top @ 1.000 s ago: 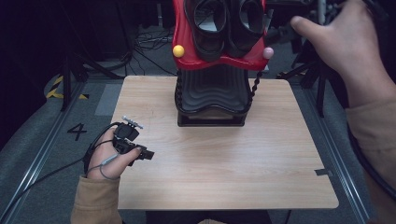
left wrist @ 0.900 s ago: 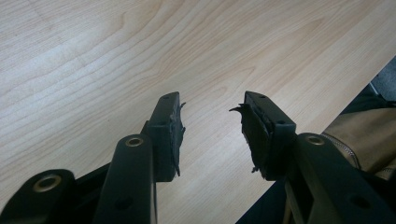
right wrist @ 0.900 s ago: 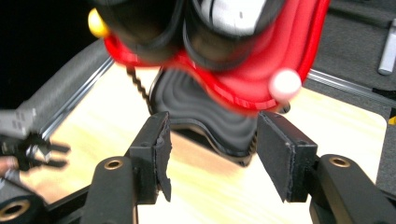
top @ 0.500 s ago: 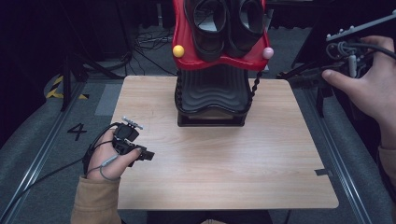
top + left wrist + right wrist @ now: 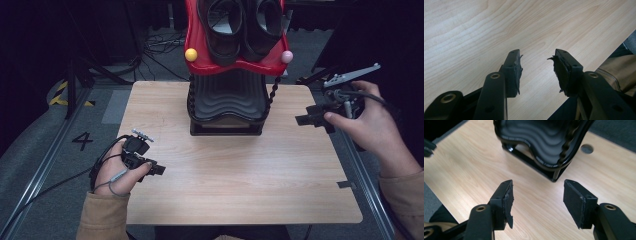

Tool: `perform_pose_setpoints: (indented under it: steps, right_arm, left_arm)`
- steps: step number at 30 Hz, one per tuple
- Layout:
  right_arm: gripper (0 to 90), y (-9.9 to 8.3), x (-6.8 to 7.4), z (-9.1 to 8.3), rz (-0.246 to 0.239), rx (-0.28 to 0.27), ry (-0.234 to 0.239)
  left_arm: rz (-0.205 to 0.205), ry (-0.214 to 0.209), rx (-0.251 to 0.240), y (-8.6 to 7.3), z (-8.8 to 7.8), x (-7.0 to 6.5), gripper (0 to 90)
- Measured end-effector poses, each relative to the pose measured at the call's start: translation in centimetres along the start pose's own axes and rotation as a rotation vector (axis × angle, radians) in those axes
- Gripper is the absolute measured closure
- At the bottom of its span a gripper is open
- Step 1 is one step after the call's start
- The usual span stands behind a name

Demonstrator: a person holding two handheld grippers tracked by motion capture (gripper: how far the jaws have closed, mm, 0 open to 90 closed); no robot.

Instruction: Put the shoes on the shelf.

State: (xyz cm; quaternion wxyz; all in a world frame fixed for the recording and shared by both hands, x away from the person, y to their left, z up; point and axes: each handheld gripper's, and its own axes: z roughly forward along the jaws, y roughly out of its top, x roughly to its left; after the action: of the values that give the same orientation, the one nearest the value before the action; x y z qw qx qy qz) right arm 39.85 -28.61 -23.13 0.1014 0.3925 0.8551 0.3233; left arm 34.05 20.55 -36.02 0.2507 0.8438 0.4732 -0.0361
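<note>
Nearest to the person, the left gripper (image 5: pixel 159 169) is resting low over the near left part of the wooden table (image 5: pixel 240 190), held in a hand coming out of a tan sleeve (image 5: pixel 102 217). In the left gripper view its two black jaws are standing apart with nothing between them, just bare wood grain below, and the worn padding on the fingertips (image 5: pixel 515 72) is fraying at the edges. A cable is looping around that hand and trailing off to the left across the grey floor.

Farther out, on the right edge of the table, the right gripper (image 5: pixel 305 120) is pointing inward toward the middle, with its grey three-cornered plate sticking up above the hand. Its jaws have just been opening and are spread wide, holding nothing; in the right gripper view the pads (image 5: pixel 576 202) are framing empty tabletop.

Beyond both, the black ribbed stand (image 5: pixel 227 102) is sitting at the centre of the far side of the table, well apart from the left gripper and nearer to the right one. In the right gripper view its lower corner (image 5: pixel 541 152) is lying ahead of the open jaws, untouched. On top, a red tray (image 5: pixel 235 55) is carrying dark rounded shapes, with a yellow ball (image 5: pixel 190 54) at one corner and a pink ball (image 5: pixel 286 56) at the other.
</note>
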Motion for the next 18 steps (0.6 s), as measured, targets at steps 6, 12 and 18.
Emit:
perform_pose_setpoints:
  steps: [6, 12, 18]
  right_arm:
    - [40.9, -2.0, -0.1, 3.3, -0.035, 0.045, 0.021]
    - [40.8, -4.3, -0.6, 7.0, -0.049, 0.091, 0.047]
    - [40.3, -6.3, -0.8, 9.8, -0.065, 0.116, 0.054]
  left_arm:
    - [-0.014, 0.004, -0.004, 0.0, 0.0, 0.4, 57.4]
    - [-0.015, 0.006, 0.004, 0.0, 0.5, 0.4, 57.6]
    - [-0.010, 0.006, 0.008, 0.2, 0.8, 0.4, 57.6]
